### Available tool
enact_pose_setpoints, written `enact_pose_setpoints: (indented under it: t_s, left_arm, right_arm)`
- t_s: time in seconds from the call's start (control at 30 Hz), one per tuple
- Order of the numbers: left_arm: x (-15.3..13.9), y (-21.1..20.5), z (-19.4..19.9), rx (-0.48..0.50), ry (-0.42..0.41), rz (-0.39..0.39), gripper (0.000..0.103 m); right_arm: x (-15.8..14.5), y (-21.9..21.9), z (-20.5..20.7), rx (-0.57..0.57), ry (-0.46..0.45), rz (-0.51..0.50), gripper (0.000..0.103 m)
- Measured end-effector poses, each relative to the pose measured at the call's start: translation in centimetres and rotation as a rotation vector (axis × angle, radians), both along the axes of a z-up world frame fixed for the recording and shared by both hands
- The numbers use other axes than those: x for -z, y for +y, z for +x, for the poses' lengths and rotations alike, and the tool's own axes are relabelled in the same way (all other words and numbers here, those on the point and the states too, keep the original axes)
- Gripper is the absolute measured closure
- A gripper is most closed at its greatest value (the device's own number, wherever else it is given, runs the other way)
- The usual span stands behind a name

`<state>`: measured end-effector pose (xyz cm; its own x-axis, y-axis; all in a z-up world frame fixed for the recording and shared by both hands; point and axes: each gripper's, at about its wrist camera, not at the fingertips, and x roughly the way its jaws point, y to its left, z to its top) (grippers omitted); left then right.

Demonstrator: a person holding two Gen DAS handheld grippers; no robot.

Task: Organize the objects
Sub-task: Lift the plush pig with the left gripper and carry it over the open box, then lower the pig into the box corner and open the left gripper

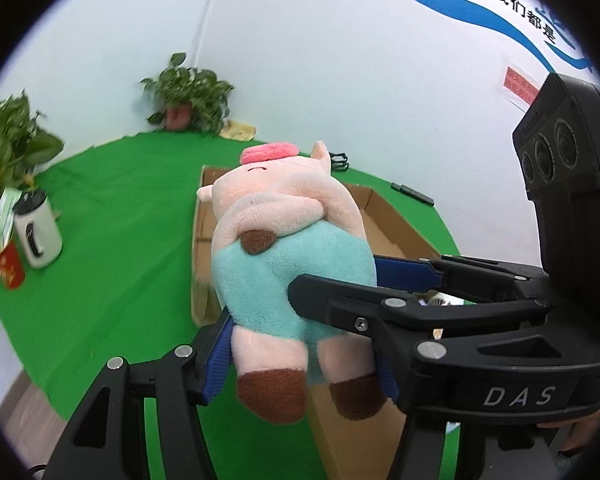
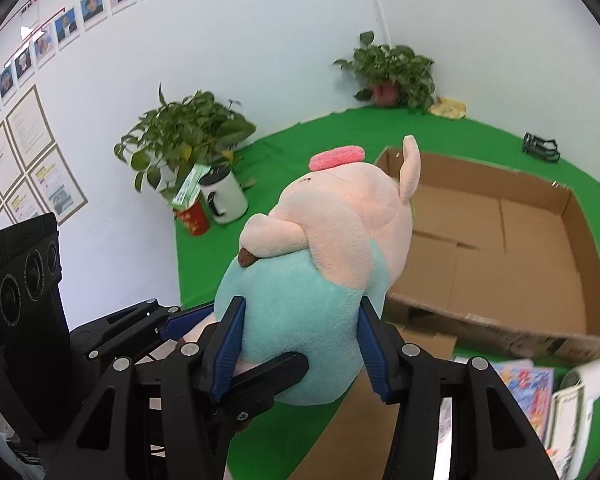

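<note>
Cloth (image 2: 320, 136), green, covers the one table. One open cardboard box (image 2: 500, 240) fills the right of the right wrist view. One plush pig (image 2: 320, 280) in teal shorts hangs centre frame, above the cloth beside the box, clamped by two claws: the right gripper (image 2: 300, 344) squeezes its teal belly, the left gripper (image 1: 304, 344) pinches its legs. Two potted plants (image 2: 184, 136) stand at upper left and upper right. One white mug (image 2: 226, 196) and one red can (image 2: 194, 218) sit below the nearer plant.

One plush pig (image 2: 320, 264); one cardboard box (image 2: 500, 240); two potted plants (image 2: 184, 136); one mug (image 2: 226, 196).
</note>
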<state>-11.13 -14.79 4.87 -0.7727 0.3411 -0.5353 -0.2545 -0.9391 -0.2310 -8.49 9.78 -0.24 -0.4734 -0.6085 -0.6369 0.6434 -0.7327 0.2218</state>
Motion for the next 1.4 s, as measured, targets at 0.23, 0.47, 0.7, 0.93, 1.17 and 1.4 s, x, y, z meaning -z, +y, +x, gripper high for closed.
enact_pose_setpoints:
  t_s: [0.23,0.47,0.7,0.93,1.17,1.4]
  left_arm:
    - [-2.1,2.0,-5.5,0.028,0.041,-0.047,0.043]
    - [-0.9,2.8,-11.3,0.003,-0.014,-0.092,0.044]
    - [3.4,2.7,-15.0,-0.058,-0.149,-0.147,0.044]
    - [6.5,1.5,-16.5,-0.101,-0.236,-0.197,0.043]
    - [7.9,1.4,-16.5,-0.104,-0.272,-0.214,0.037]
    - [7.4,1.4,-15.3,-0.114,-0.257,-0.204,0.033]
  right_arm:
    - [-3.7,0.9,-5.4,0.032,0.051,-0.037,0.052]
    - [-2.5,-0.2,-13.1,0.029,-0.004,-0.070,0.052]
    - [4.8,-1.0,-18.9,-0.020,-0.144,-0.107,0.052]
    - [11.5,-2.3,-20.8,-0.048,-0.255,-0.147,0.051]
    - [14.1,-3.0,-21.9,-0.043,-0.353,-0.119,0.035]
    - [14.7,-2.0,-22.0,-0.011,-0.439,-0.111,0.025]
